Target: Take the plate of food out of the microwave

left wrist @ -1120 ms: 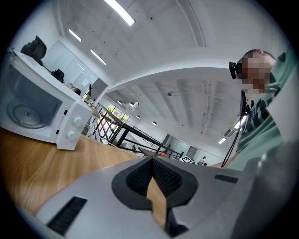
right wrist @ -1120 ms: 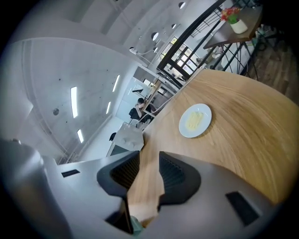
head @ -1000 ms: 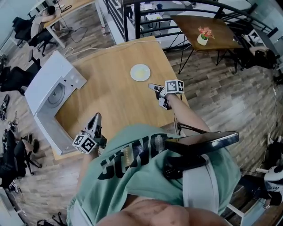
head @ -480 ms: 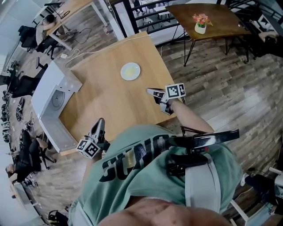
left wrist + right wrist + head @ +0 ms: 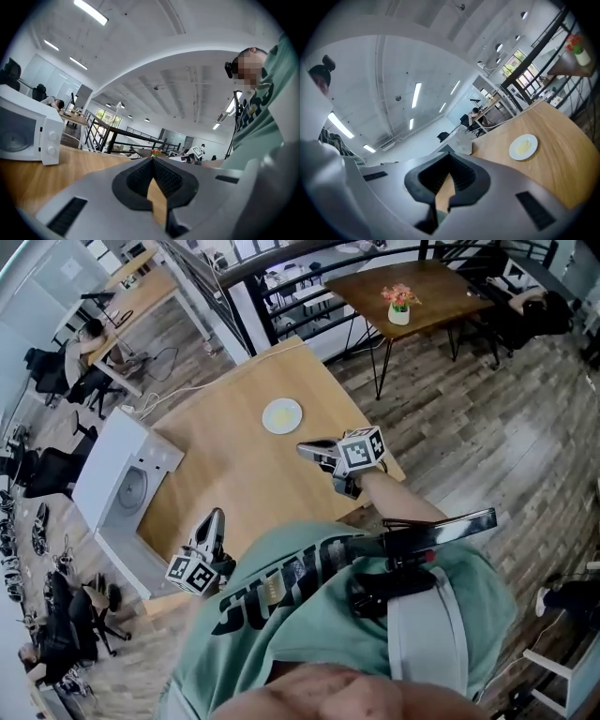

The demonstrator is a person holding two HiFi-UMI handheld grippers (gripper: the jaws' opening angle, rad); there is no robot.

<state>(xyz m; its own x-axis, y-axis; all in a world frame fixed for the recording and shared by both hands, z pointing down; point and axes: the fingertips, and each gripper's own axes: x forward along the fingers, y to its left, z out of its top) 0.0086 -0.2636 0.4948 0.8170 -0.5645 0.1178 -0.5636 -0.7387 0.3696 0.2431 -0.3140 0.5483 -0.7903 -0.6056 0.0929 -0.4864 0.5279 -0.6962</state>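
Note:
A white plate of yellowish food (image 5: pixel 281 415) lies on the wooden table (image 5: pixel 234 474), out in the open toward its far side; the right gripper view shows the plate (image 5: pixel 523 146) too. The white microwave (image 5: pixel 120 486) stands at the table's left end, and its door looks closed in the left gripper view (image 5: pixel 22 136). My right gripper (image 5: pixel 304 449) hovers just right of the plate, jaws shut and empty (image 5: pixel 449 161). My left gripper (image 5: pixel 213 518) is near the table's front edge, also shut on nothing (image 5: pixel 153 161).
A second table with a potted flower (image 5: pixel 400 306) stands behind the black railing (image 5: pixel 234 324) beyond the wooden table. Desks, chairs and a seated person (image 5: pixel 89 343) fill the far left. My torso in a green shirt (image 5: pixel 309 615) covers the near edge.
Both grippers have risen a little above the table, the right one more. The plate and the microwave have not moved. The head view has swung, so the table sits more slanted.

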